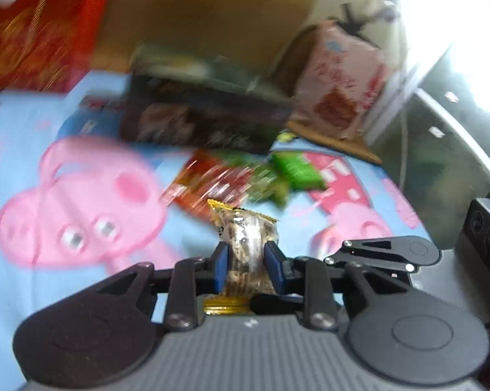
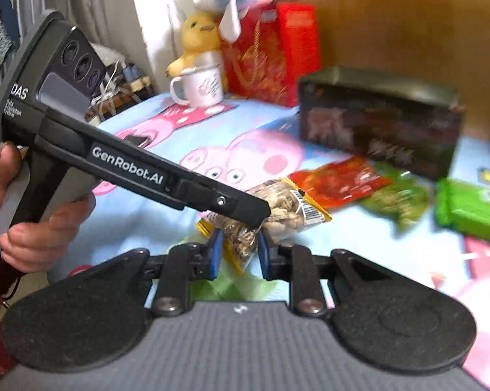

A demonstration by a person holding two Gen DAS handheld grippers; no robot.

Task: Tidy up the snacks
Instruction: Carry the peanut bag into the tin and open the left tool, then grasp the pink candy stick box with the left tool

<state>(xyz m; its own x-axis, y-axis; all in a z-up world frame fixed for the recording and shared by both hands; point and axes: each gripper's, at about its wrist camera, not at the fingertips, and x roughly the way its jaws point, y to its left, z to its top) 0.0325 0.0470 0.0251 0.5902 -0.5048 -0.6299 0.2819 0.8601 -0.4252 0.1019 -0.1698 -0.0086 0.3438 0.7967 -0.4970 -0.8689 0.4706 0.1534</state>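
The left hand-held gripper (image 1: 246, 267) is clamped narrowly on a clear nut packet (image 1: 248, 247) with yellow crimped ends, held upright between its blue pads above the blue cartoon-pig cloth (image 1: 49, 130). The right hand-held gripper (image 2: 236, 254) has its pads close on either side of a second, similar seed packet (image 2: 241, 244); whether they actually press it cannot be told.

The dark open box (image 2: 378, 120) stands at the back of the cloth; its inside is hidden in both views. A white enamel mug (image 2: 201, 86) sits further back with a yellow duck toy (image 2: 201, 37) behind it; whether the toy sits in the mug cannot be told.

Loose on the cloth in front of the box lie an orange-red snack bag (image 2: 339, 184), a green-and-clear bag (image 2: 398, 198) and a solid green packet (image 2: 466, 210), side by side.

Only the right wrist view shows the person's left hand (image 2: 33, 228) on the grip, the mug, the duck and a red gift bag (image 2: 271, 55) clearly. Only the left wrist view shows a pink printed bag (image 1: 339, 81) at the right rear; that view is badly blurred.
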